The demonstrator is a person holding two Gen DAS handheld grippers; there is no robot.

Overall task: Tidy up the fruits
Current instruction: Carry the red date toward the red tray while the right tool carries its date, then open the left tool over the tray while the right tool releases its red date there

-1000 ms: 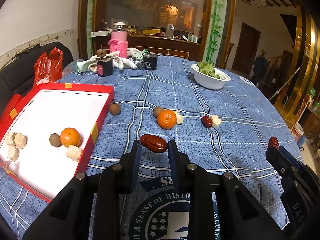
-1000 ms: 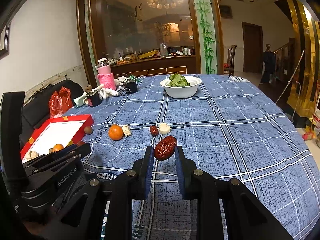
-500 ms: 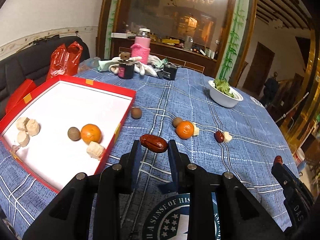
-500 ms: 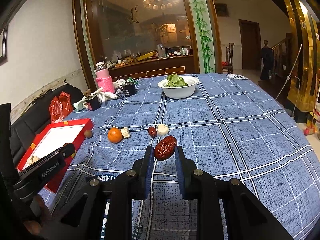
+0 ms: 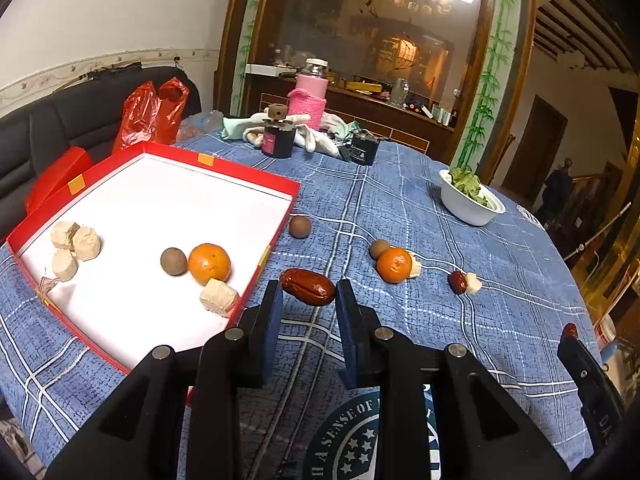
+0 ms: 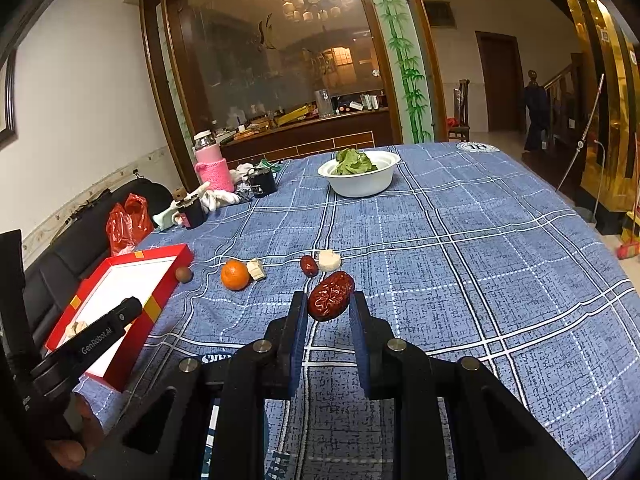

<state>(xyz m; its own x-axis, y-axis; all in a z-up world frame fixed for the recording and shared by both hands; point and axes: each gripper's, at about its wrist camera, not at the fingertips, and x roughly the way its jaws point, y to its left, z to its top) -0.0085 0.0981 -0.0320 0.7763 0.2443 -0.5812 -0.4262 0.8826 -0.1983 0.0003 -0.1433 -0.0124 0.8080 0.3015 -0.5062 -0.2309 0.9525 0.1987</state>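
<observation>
Two dates, one in each gripper

Both tongs are pinching fruit. The left gripper point(image 5: 308, 296) clamps a smooth red date point(image 5: 307, 286) above the tablecloth point(image 5: 400, 200), with the red tray point(image 5: 224, 168) at ten o'clock. The right gripper point(image 6: 329, 304) squeezes a wrinkled date point(image 6: 330, 296); a loose orange point(image 6: 235, 275) lies at eleven o'clock.
</observation>
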